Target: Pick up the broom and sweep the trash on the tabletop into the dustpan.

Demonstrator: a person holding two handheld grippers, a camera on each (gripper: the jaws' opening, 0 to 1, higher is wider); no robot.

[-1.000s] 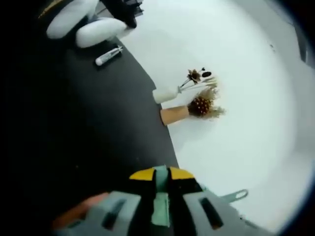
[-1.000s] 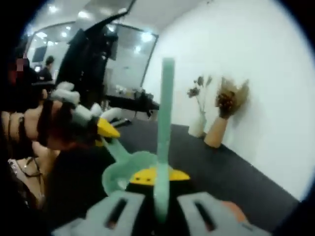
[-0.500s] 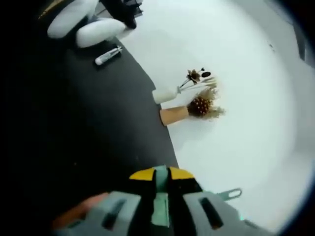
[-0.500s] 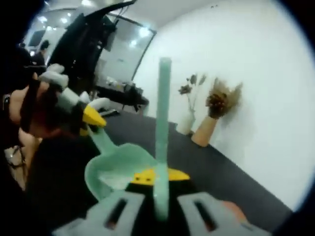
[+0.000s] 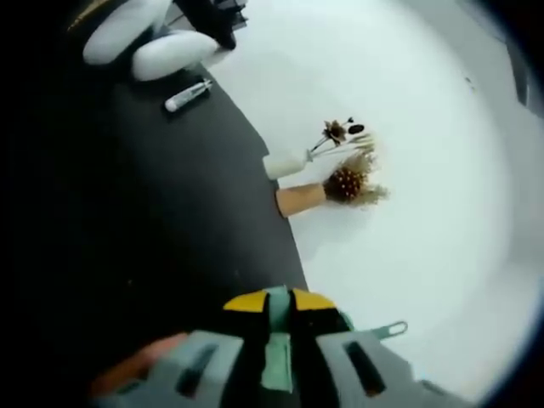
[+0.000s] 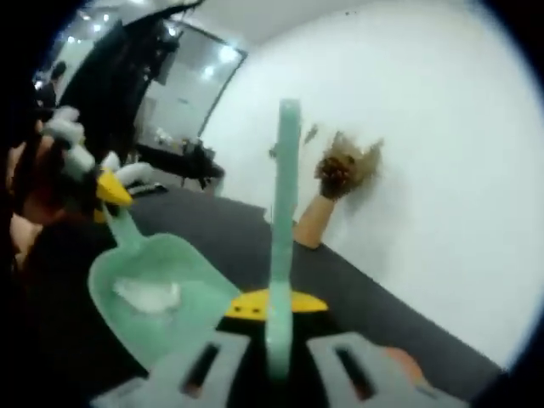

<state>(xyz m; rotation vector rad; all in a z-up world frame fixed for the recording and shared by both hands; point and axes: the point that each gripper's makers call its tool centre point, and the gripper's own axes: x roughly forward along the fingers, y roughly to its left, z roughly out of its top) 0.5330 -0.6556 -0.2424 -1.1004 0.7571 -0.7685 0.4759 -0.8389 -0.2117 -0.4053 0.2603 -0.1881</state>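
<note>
Jaws of the left gripper were closed on a pale green handle, the dustpan handle, which ran down between the yellow-tipped fingers toward the bottom of the left gripper view. Just to the right of that gripper, the looped end of the broom handle showed against the white wall. Beyond lay the black tabletop, and at its far edge, against the wall, a white vase with dried stems stood just beside a tan vase holding a brown dried bunch. Farther along the tabletop a small white tube lay near two white rounded objects, which were too blurred to identify.

In the right gripper view, the right gripper had its jaws clamped on the green broom handle, which rose straight up between the yellow fingertips to above the middle of the frame. To the left, the green dustpan was held tilted over the tabletop, with a patch of whitish trash lying in its scoop. Its handle ran up into the left gripper, whose yellow tip was closed on it, with a person's hand behind. The tan vase with its brown bunch stood at the wall past the broom handle. The background held dark equipment and glass panels with ceiling lights, all blurred.
</note>
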